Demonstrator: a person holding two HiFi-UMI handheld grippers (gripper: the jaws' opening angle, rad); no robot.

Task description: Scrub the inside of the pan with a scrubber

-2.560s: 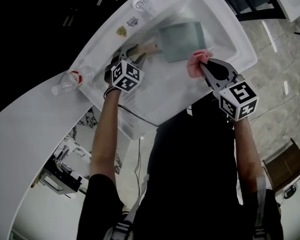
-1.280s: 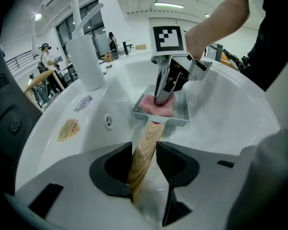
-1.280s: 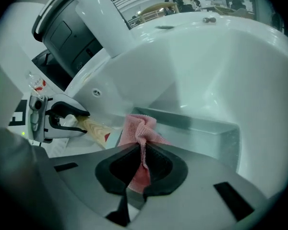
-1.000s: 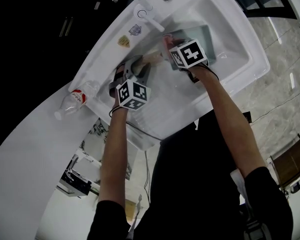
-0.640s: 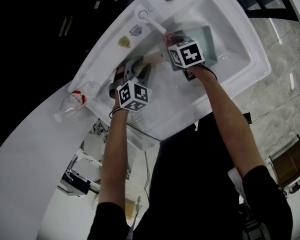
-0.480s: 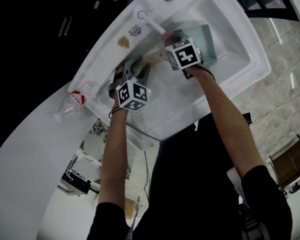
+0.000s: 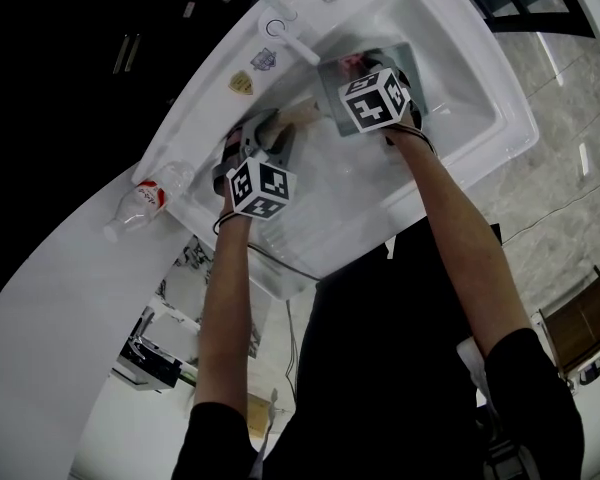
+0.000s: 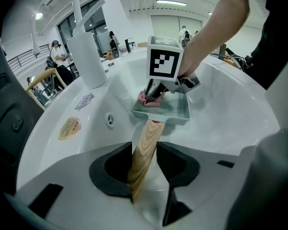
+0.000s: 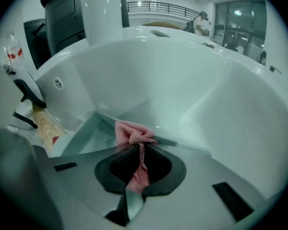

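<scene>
The left hand-held gripper [image 8: 144,161] clamps the wooden handle [image 8: 145,145] of the pan [image 8: 178,112], while the right hand-held gripper [image 9: 137,166] pinches the pink scrubber [image 9: 132,133] inside it.

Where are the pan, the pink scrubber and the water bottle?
pan [image 8: 178,107]: left gripper view, on its bare floor.
pink scrubber [image 9: 132,133]: right gripper view, on its bunched top.
water bottle [image 7: 143,203]: head view, on the middle of its body, lying on the counter.

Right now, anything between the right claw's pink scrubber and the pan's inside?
Nothing visible. The pink mesh scrubber, clamped in the right claw, already sits in the grey rectangular metal pan; the left claw grips its wooden handle.
</scene>
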